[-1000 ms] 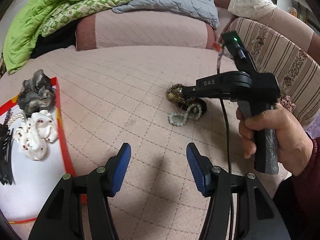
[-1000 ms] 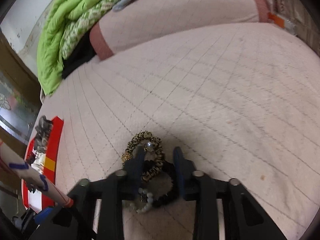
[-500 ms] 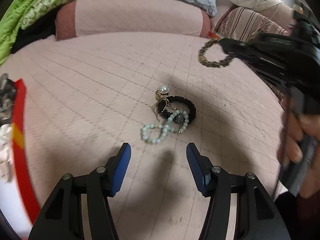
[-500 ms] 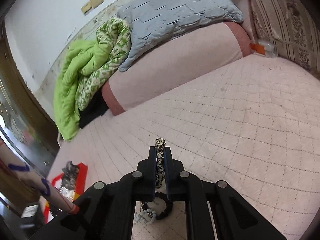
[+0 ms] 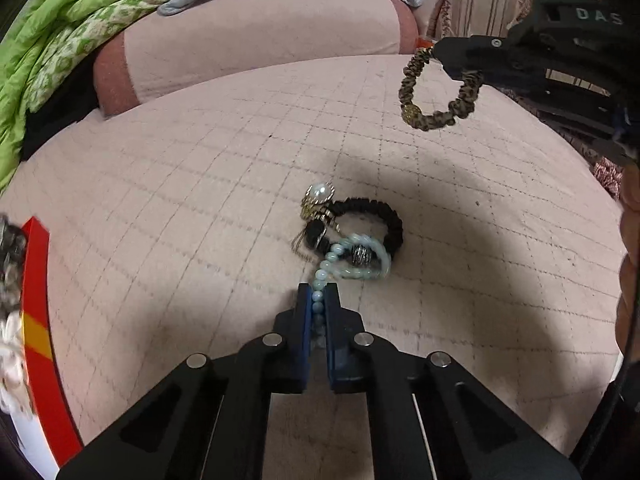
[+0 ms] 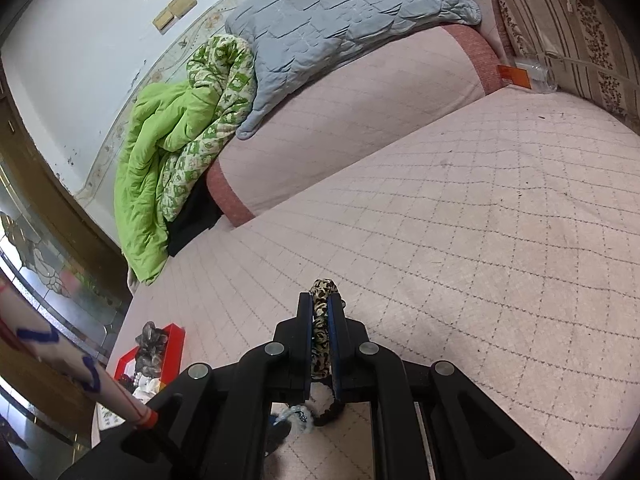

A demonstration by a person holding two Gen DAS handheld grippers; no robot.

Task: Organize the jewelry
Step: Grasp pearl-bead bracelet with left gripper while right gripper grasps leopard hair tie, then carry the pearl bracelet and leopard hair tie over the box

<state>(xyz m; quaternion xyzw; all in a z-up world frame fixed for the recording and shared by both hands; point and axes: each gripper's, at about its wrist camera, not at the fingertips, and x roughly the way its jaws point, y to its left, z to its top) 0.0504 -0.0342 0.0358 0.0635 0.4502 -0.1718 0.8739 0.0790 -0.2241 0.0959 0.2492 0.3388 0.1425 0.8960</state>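
My left gripper (image 5: pixel 318 294) is shut on a pale green bead bracelet (image 5: pixel 356 258) that still lies on the pink quilted bed. The bracelet is tangled with a black scrunchie (image 5: pixel 384 214) and a pearl and gold piece (image 5: pixel 319 196). My right gripper (image 6: pixel 320 304) is shut on a leopard-print scrunchie (image 6: pixel 322 332) and holds it in the air. In the left wrist view that scrunchie (image 5: pixel 436 120) hangs from the right gripper (image 5: pixel 440 54) above and to the right of the pile.
A red-rimmed white tray (image 5: pixel 40 304) with hair accessories lies at the left; it also shows in the right wrist view (image 6: pixel 176 340). A green blanket (image 6: pixel 168 152) and grey pillow (image 6: pixel 340 16) lie on the bolster at the back. A striped cushion (image 5: pixel 488 4) stands right.
My left gripper moved forward and shut on the bead bracelet. My right gripper shut on the leopard scrunchie, lifted it off the pile and holds it up.
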